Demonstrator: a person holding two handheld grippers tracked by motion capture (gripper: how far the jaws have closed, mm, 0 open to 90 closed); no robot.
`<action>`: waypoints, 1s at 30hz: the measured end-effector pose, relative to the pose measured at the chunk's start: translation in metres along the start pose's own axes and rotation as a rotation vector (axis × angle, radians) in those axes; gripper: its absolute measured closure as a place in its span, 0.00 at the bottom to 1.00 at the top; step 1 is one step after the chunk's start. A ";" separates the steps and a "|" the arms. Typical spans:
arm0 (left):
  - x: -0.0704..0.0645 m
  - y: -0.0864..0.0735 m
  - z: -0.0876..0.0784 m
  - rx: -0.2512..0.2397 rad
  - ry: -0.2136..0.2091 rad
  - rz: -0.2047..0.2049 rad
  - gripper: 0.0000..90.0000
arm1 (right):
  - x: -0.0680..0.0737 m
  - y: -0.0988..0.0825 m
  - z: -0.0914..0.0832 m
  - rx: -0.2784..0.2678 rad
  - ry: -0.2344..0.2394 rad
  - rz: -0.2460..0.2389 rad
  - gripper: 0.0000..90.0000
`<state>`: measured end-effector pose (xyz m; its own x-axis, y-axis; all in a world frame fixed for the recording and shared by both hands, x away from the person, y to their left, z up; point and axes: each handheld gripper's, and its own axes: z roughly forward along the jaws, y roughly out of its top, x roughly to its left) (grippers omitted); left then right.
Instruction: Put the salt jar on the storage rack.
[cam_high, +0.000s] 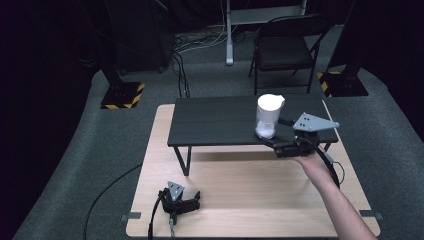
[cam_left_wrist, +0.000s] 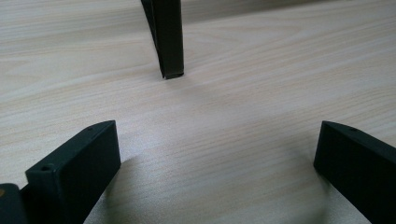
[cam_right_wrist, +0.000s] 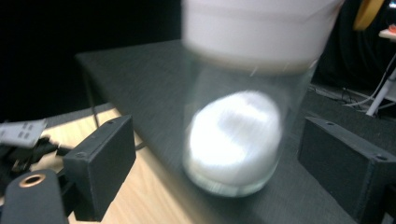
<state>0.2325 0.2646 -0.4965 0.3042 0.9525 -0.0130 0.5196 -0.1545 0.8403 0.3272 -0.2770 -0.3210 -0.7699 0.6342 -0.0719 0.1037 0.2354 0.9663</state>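
A clear jar (cam_high: 269, 117) with a white lid and white contents stands near the right front edge of a low black shelf (cam_high: 215, 122). A hand holds my right gripper (cam_high: 278, 134) just to the jar's right, open. In the right gripper view the blurred jar (cam_right_wrist: 238, 135) sits between the two wide-apart jaws of the right gripper (cam_right_wrist: 219, 140), and neither jaw touches it. My left gripper (cam_high: 179, 197) lies unheld on the wooden table (cam_high: 240, 200) at the front left. In its own view the left gripper (cam_left_wrist: 217, 140) is open with bare wood between its jaws.
The shelf stands on thin black legs; one leg (cam_left_wrist: 168, 42) is straight ahead of the left gripper. Behind the table are a folding chair (cam_high: 287, 47), two stands with yellow-black bases (cam_high: 121, 95), and cables on the grey floor.
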 end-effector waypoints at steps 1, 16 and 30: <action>0.000 0.000 0.000 0.000 0.000 0.000 0.00 | 0.005 -0.009 -0.008 -0.007 0.011 -0.016 0.10; 0.000 0.000 0.000 0.000 0.000 0.000 0.00 | 0.030 -0.106 -0.061 0.016 -0.002 0.006 0.05; 0.000 0.000 0.000 0.000 0.000 0.000 0.00 | 0.046 -0.177 -0.094 0.072 -0.057 0.065 0.00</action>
<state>0.2325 0.2646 -0.4966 0.3041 0.9525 -0.0133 0.5195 -0.1542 0.8404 0.2141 -0.3583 -0.4725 -0.7229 0.6905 -0.0255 0.1991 0.2435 0.9492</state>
